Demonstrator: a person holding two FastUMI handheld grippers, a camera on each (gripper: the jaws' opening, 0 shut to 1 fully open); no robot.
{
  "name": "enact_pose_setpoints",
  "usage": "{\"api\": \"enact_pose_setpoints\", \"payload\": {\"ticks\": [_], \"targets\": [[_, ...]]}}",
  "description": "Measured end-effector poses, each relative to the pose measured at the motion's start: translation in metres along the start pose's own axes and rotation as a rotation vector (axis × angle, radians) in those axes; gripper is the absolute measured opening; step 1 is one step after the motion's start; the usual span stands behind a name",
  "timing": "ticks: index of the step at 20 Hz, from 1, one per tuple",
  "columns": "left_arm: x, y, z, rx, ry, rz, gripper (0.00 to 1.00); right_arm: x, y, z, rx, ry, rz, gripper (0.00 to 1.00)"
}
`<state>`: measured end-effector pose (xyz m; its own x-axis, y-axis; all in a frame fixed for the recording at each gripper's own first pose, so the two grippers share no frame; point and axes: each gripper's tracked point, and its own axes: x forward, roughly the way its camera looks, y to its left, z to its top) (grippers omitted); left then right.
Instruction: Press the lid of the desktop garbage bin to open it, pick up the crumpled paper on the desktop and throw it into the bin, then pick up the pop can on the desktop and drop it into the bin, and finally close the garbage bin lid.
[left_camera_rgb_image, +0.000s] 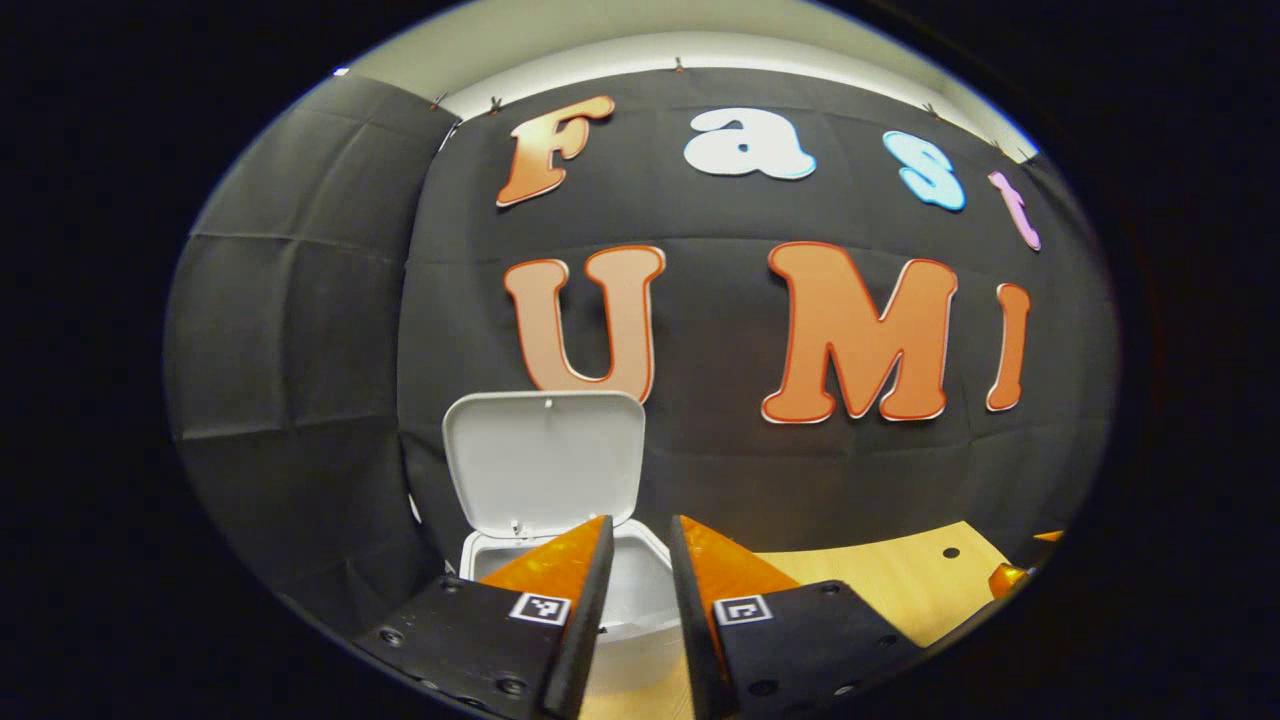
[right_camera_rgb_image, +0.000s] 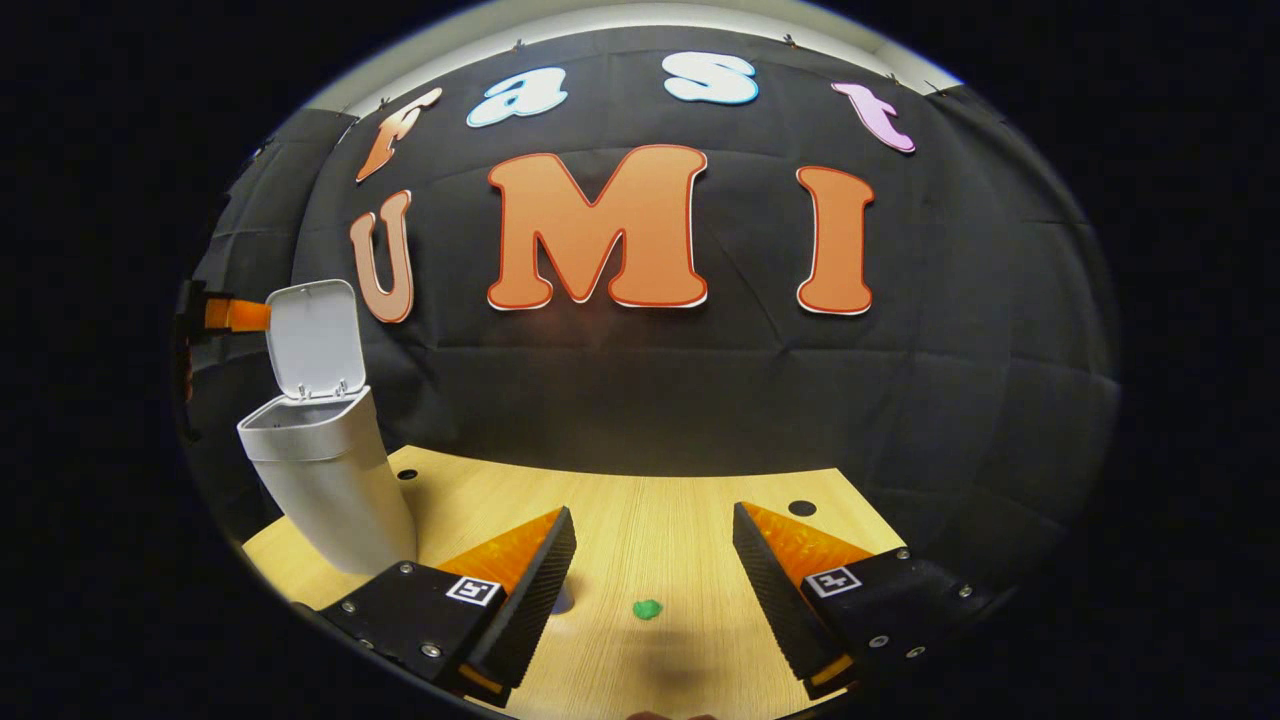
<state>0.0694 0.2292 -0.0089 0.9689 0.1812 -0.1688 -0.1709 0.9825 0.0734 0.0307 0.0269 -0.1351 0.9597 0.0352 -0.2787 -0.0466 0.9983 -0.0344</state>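
Item one: your left gripper (left_camera_rgb_image: 640, 590), seen in the left gripper view. Its fingers stand close together with a narrow gap between them and nothing in that gap. It is raised above the surface (left_camera_rgb_image: 880, 585) and points at the bin (left_camera_rgb_image: 625, 610).

Item two: the bin, white. In the left gripper view it sits at 6 o'clock, directly behind the fingertips, with its lid (left_camera_rgb_image: 545, 462) swung up and standing upright behind the open mouth. In the right gripper view the bin (right_camera_rgb_image: 325, 480) stands at 9 o'clock on the far left corner of the surface (right_camera_rgb_image: 650, 500), lid (right_camera_rgb_image: 313, 340) upright. Just left of that lid, at the edge, the tip of your other gripper shows.

Item three: your right gripper (right_camera_rgb_image: 650, 590), seen in the right gripper view. Its fingers are spread wide and carry nothing. It hangs above the surface, well apart from the bin.

Item four: a small green spot (right_camera_rgb_image: 648, 608) on the surface, at 6 o'clock between the right gripper's fingers. You cannot tell what it is.

Item five: two dark round holes (right_camera_rgb_image: 801, 508) in the surface near its back edge.
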Motion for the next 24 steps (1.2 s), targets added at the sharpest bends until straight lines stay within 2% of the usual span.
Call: {"api": "enact_pose_setpoints", "payload": {"ticks": [4,8,14,18,24], "targets": [[-0.022,-0.031,0.019,0.003,-0.072,-0.050,0.65,0.006,0.003,-0.012,-0.016,-0.006,0.018,0.94],[-0.040,-0.050,0.036,0.029,-0.127,-0.071,0.77,0.017,0.009,-0.035,-0.041,0.019,0.037,0.94],[-0.067,-0.084,0.065,0.047,-0.227,-0.121,0.77,0.043,0.013,-0.084,-0.054,0.101,0.053,0.95],[-0.082,-0.111,0.066,0.079,-0.227,-0.161,0.76,0.064,0.010,-0.125,-0.042,0.185,0.056,0.95],[-0.092,-0.124,0.057,0.093,-0.182,-0.179,0.77,0.088,-0.001,-0.176,-0.039,0.300,0.030,0.95]]}}
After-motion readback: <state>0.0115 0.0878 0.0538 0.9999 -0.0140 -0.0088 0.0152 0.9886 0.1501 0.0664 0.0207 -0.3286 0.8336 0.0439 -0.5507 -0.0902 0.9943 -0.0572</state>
